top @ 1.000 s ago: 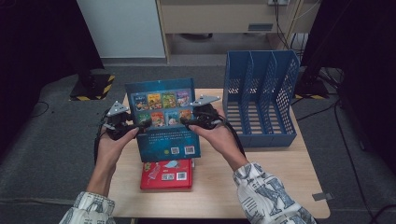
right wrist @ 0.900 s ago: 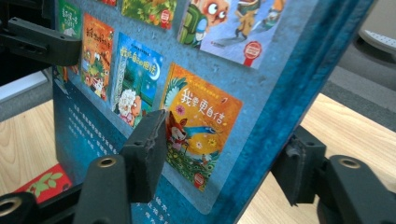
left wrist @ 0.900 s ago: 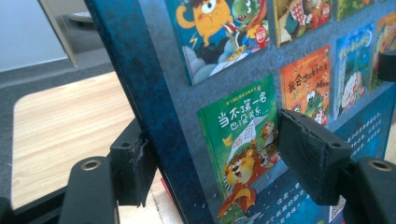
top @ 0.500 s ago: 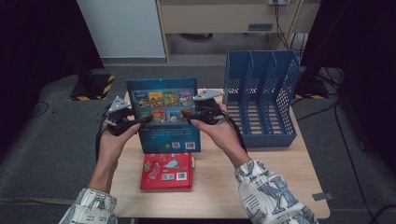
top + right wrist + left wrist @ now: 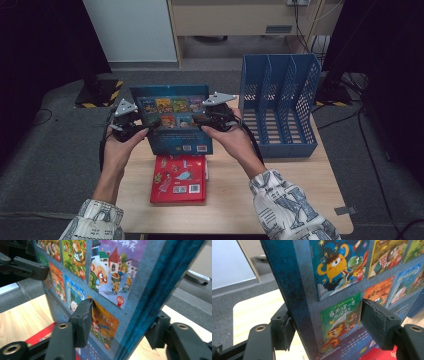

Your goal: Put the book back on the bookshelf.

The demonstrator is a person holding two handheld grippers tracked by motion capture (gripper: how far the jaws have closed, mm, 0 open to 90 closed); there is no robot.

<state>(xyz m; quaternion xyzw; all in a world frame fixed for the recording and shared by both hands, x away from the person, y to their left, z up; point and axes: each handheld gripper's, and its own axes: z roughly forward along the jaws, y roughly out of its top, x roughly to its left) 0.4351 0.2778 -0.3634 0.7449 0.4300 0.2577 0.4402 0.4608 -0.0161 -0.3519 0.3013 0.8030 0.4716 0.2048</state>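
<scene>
Standing upright, one blue book (image 5: 175, 120) is clamped by left gripper (image 5: 131, 125) and closing right gripper (image 5: 216, 116); one red book (image 5: 179, 178) lies before it, one file rack (image 5: 280, 100) beside.

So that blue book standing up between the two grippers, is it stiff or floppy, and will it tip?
The blue book looks stiff: it stands flat, without sagging. Its thick edge suggests some weight. Upright on a narrow edge, it would probably topple if both grippers let go.
</scene>
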